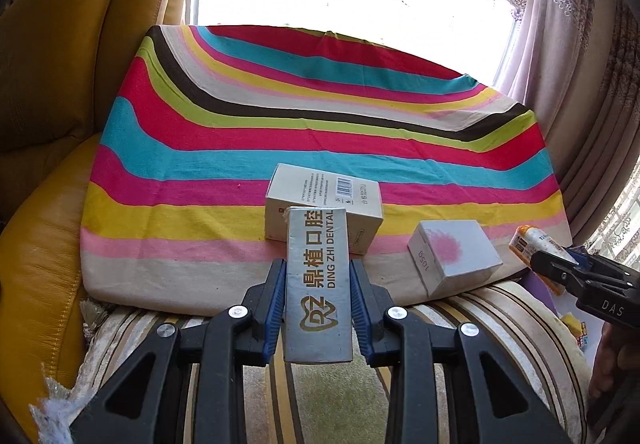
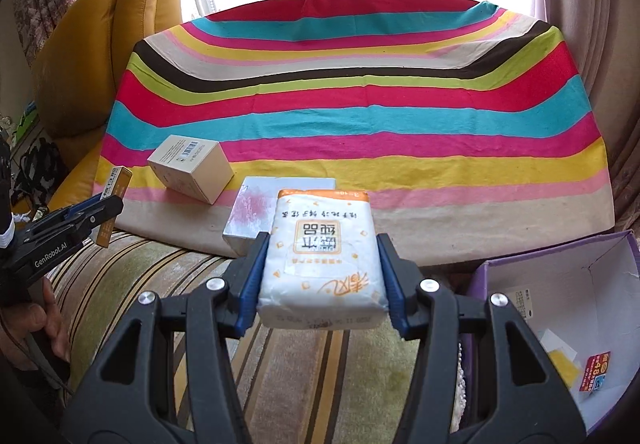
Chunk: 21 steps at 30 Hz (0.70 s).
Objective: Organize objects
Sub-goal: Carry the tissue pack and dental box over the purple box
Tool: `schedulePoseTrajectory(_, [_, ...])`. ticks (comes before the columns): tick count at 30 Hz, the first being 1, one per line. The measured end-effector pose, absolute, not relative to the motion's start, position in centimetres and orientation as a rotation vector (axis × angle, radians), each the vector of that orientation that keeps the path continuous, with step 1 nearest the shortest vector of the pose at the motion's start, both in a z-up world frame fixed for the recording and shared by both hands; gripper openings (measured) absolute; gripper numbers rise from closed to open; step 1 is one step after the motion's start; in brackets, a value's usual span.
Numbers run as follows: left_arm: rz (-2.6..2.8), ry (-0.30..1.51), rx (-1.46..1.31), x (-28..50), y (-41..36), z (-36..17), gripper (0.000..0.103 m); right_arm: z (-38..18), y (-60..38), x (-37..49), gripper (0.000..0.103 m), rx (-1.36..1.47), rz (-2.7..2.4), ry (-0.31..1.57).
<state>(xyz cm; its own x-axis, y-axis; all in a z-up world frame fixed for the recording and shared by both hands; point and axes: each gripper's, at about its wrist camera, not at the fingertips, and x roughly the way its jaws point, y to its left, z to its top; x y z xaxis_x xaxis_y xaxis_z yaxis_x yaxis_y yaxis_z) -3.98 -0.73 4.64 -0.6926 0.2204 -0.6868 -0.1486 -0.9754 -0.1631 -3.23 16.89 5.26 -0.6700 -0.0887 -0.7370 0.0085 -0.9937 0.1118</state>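
Silver dental box (image 1: 319, 284) sits clamped in the left gripper (image 1: 319, 308); the right gripper (image 2: 322, 280) grips a tissue pack (image 2: 323, 256) beside the purple box (image 2: 560, 308). Two cartons, beige (image 1: 324, 204) and white (image 1: 456, 256), wait on the striped cloth (image 1: 280, 116): roughly halfway, I judge.

The purple box (image 2: 560, 324) is cut off by the right wrist picture's right edge. The tissue pack (image 2: 322, 256) hides the near right part of the silver box (image 2: 248, 220). Small print on the cream carton (image 1: 320, 188) is too fine to read.
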Motion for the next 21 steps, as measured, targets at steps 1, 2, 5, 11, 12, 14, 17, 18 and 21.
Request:
schedulePoseTrajectory(1, [2.704,-0.131,-1.109,-3.7,-0.1,4.7,0.032,5.3,17.3,-2.7,0.056,1.254,-2.824,-0.161])
schedulePoseTrajectory(2, [2.689,-0.118,-1.097,-3.5,0.6,4.8,0.032,5.3,17.6,-2.2,0.056,1.257,-2.83,-0.17])
schedulePoseTrajectory(5, [2.635,-0.087,-1.068,-2.7,2.9,5.0,0.032,5.3,19.0,-0.6,0.056,1.26,-2.853,-0.196])
schedulePoseTrajectory(11, [2.503,-0.053,-1.044,-1.9,7.5,5.1,0.032,5.2,23.2,2.5,0.056,1.292,-2.919,-0.285])
schedulePoseTrajectory(12, [2.479,-0.051,-1.04,-1.8,8.3,5.1,0.032,5.1,24.0,3.0,0.056,1.303,-2.934,-0.301])
schedulePoseTrajectory(14, [2.435,-0.036,-1.033,-1.7,9.9,5.1,0.032,5.0,25.6,3.9,0.056,1.318,-2.962,-0.334])
schedulePoseTrajectory(17, [2.375,-0.008,-1.024,-1.4,12.4,5.1,0.032,4.8,27.9,5.2,0.056,1.341,-3.01,-0.377])
schedulePoseTrajectory(18, [2.354,0.001,-1.021,-1.4,13.3,5.1,0.032,4.7,28.8,5.5,0.056,1.351,-3.024,-0.389])
schedulePoseTrajectory(21, [2.296,0.019,-1.009,-1.2,15.6,5.3,0.032,4.3,31.1,6.4,0.056,1.384,-3.066,-0.42])
